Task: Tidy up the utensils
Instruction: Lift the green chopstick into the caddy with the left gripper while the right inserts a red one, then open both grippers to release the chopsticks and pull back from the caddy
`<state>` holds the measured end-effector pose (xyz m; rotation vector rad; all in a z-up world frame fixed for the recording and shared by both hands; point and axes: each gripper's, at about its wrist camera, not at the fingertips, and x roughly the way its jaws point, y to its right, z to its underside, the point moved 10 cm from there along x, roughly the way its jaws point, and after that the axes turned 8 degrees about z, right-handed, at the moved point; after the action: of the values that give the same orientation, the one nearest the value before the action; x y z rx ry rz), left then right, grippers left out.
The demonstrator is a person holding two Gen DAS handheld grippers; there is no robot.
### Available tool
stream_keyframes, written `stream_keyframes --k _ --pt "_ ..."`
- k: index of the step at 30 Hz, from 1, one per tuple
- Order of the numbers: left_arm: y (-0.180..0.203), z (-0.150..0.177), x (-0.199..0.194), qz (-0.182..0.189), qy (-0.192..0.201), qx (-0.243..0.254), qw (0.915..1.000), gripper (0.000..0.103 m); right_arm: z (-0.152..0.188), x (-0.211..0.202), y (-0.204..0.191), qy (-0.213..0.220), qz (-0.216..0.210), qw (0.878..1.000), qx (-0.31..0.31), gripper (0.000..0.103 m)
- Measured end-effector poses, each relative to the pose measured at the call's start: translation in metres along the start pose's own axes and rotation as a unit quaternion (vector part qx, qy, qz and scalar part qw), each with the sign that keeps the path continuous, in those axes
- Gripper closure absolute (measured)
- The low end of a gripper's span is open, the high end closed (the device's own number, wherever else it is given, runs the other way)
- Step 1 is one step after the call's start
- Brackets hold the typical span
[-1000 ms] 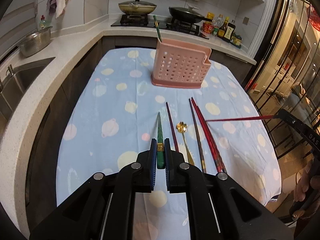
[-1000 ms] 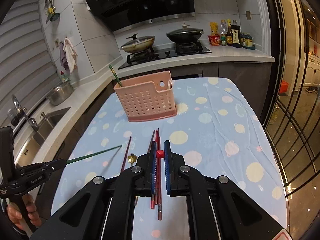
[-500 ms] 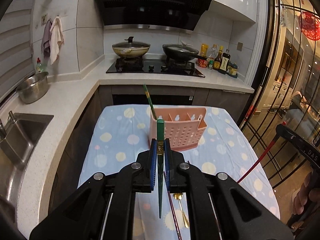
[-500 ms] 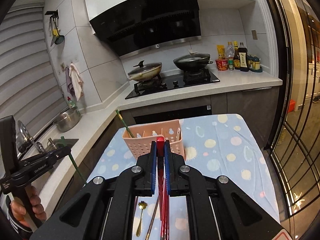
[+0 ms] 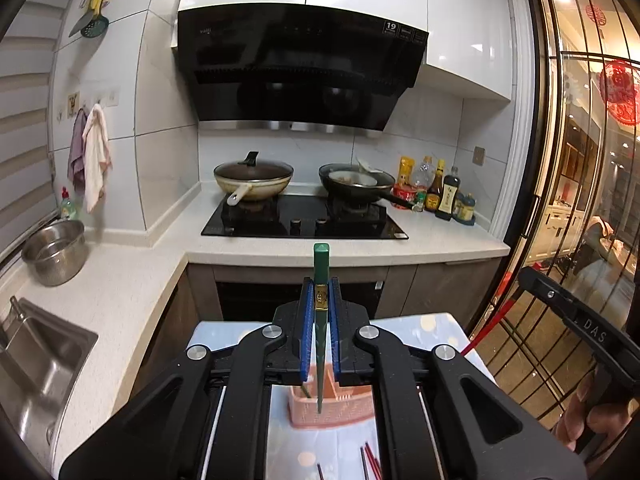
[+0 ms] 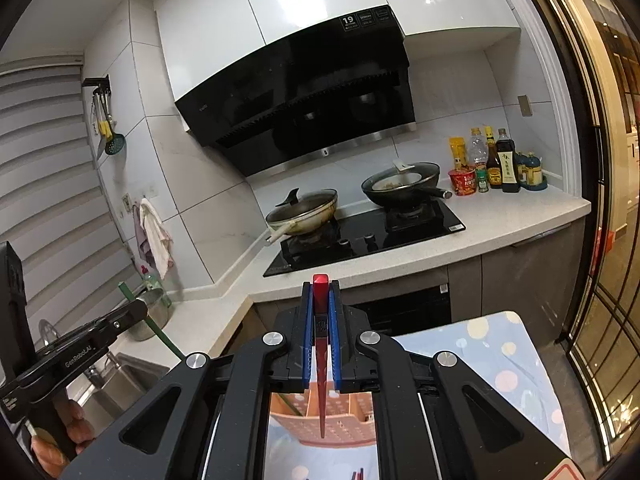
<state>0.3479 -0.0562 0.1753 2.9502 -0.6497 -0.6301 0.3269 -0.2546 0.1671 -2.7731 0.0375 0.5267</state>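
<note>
Left gripper (image 5: 319, 312) clamps a green chopstick (image 5: 320, 272) and right gripper (image 6: 320, 312) a red chopstick (image 6: 321, 300), both upright, tips down over the pink basket (image 5: 344, 410).

Black claw (image 5: 319, 320) frames, blue ribbed pads (image 5: 307, 332), silver screws, white lettering.

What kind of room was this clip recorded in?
A home kitchen, most likely: a gas hob with two pans under a black range hood, a steel sink, and sauce bottles on the counter.
</note>
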Motion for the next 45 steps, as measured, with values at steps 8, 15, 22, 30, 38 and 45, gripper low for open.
stream_keyframes --k 8,15,22,30,38,45 --pt "-0.005 0.001 0.051 -0.005 -0.017 0.005 0.9998 0.096 0.004 0.058 -0.014 -0.013 0.006 1.000 -0.020 0.096" --pt "-0.022 0.041 0.085 -0.012 -0.061 -0.009 0.9980 0.096 0.057 0.101 -0.003 -0.074 0.014 0.997 -0.026 0.096" --pt "-0.035 0.057 0.086 -0.033 -0.068 -0.022 0.9969 0.066 0.073 0.100 0.009 -0.082 0.021 0.996 -0.019 0.081" --pt "-0.038 0.065 0.058 -0.040 -0.064 -0.033 0.9966 0.052 0.077 0.059 0.012 -0.067 0.023 0.997 -0.026 0.069" --pt "-0.030 0.090 0.015 -0.039 -0.070 -0.043 0.9959 0.045 0.109 -0.004 0.017 -0.070 0.030 0.996 -0.039 0.061" --pt "-0.013 0.132 -0.017 -0.037 -0.089 -0.037 0.9946 0.045 0.157 -0.050 0.026 -0.094 0.037 0.994 -0.037 0.059"
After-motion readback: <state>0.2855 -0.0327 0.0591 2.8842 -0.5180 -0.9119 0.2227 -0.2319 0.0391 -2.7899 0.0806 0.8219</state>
